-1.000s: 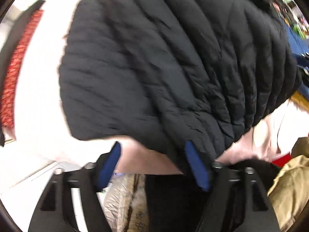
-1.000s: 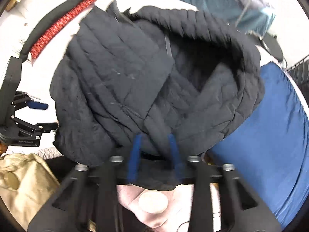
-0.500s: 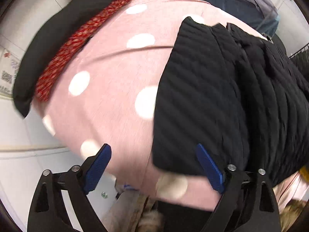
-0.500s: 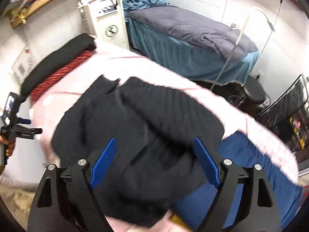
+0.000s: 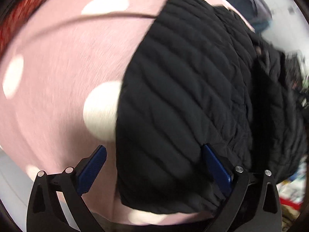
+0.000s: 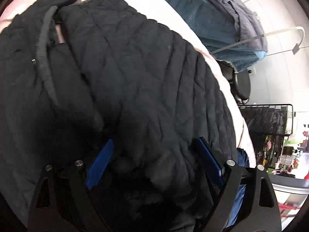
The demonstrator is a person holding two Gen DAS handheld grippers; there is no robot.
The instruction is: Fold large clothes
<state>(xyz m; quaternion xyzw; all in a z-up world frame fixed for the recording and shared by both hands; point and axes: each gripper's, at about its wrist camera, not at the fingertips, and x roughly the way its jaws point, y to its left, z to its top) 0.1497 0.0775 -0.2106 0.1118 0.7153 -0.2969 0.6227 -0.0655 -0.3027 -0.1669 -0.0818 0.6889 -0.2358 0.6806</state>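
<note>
The left gripper [image 5: 152, 166] has its jaws spread wide, the blue pads [image 5: 92, 168] standing on either side of the near corner of the black quilted jacket [image 5: 183, 96] without pinching it. The right gripper [image 6: 154, 160] likewise has its jaws spread, straddling a bunched ridge of the same jacket with nothing clamped between them. The jacket lies in a loose, partly folded heap on the pink polka-dot cover [image 5: 58, 77], which drapes what looks like a padded bed rather than a bench. In the right wrist view the collar edge and zipper pull [image 6: 59, 34] sit at the far end of the garment. The left wrist view is motion-blurred, so whether the pads touch the fabric cannot be confirmed. Beyond the cover stand a blue-draped bed [image 6: 222, 19] and a black wire rack [image 6: 266, 119]. Risks from this state: closing on the thick padded ridge may seize several layers at once, dragging the whole heap rather than one panel; the slippery shell may slide out of a shallow grip; and the jaws may also catch the pink cover beneath the hem.
</note>
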